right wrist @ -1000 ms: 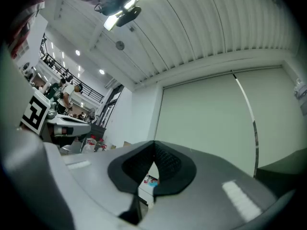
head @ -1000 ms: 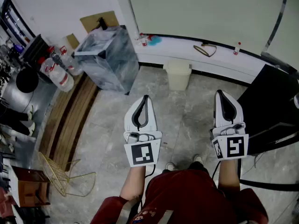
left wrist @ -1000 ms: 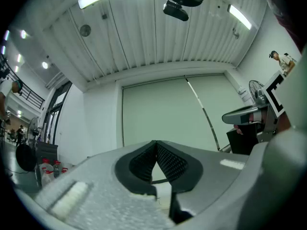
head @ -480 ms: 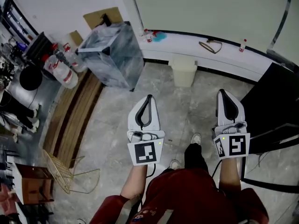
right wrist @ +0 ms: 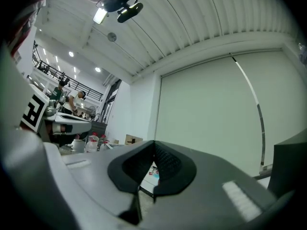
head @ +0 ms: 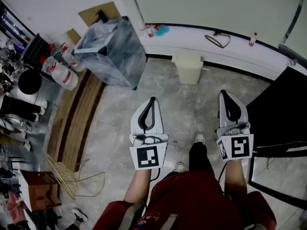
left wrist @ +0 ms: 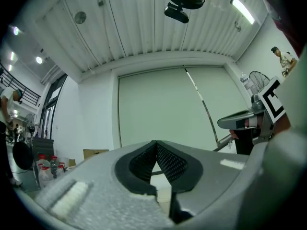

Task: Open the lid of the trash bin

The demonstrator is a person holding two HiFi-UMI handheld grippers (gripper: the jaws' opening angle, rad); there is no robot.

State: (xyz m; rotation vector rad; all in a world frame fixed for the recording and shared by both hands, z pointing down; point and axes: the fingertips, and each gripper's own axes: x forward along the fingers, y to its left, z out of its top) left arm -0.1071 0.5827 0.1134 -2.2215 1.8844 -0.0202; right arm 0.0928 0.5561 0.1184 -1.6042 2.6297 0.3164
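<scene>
The trash bin (head: 188,67) is a small beige bin with its lid down, standing on the floor against the white wall ledge. Both grippers are held out over the floor, short of the bin and pointing toward it. My left gripper (head: 151,99) is shut with nothing in it, a little left of the bin's line. My right gripper (head: 224,93) is also shut and empty, to the bin's right. In the left gripper view the left gripper (left wrist: 156,143) has its pads meeting. The right gripper view shows the right gripper (right wrist: 154,143) likewise closed.
A large box lined with clear plastic (head: 111,54) stands to the bin's left, with water bottles (head: 60,73) beside it. A black table (head: 280,109) is close on the right. A gold wire rack (head: 72,176) lies at the lower left. The person's shoe (head: 199,138) is between the grippers.
The person has stepped forward, one foot now ahead of the other. Both grippers have moved a little toward the bin and stay shut.
</scene>
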